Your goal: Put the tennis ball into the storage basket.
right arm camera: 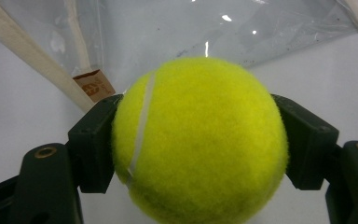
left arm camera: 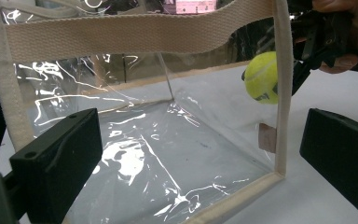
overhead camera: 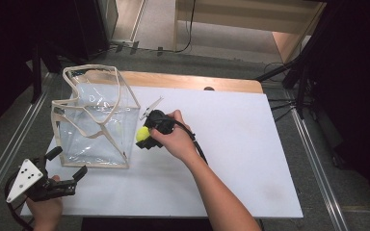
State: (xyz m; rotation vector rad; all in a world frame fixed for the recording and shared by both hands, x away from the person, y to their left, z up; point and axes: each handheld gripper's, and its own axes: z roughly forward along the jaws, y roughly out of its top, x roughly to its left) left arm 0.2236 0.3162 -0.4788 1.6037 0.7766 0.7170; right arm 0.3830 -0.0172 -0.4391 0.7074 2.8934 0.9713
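Observation:
A clear plastic tote bag [overhead camera: 96,125] with cream fabric trim and straps stands upright on the white table [overhead camera: 250,159], left of centre. My right gripper [overhead camera: 143,137] is shut on a yellow tennis ball [overhead camera: 142,134], held just beside the bag's right wall. In the right gripper view the tennis ball [right arm camera: 199,140] sits squeezed between both jaws, with the bag [right arm camera: 177,28] close behind. My left gripper [overhead camera: 67,168] stands open at the table's front left, just in front of the bag. In the left gripper view the bag [left arm camera: 144,135] lies ahead and the ball [left arm camera: 262,77] shows through its wall.
A wooden board [overhead camera: 192,82] edges the table's far side. Metal rails [overhead camera: 9,144] run along both sides of the table. Dark stands and cables [overhead camera: 294,77] sit at the back right. The table's right half is bare white surface.

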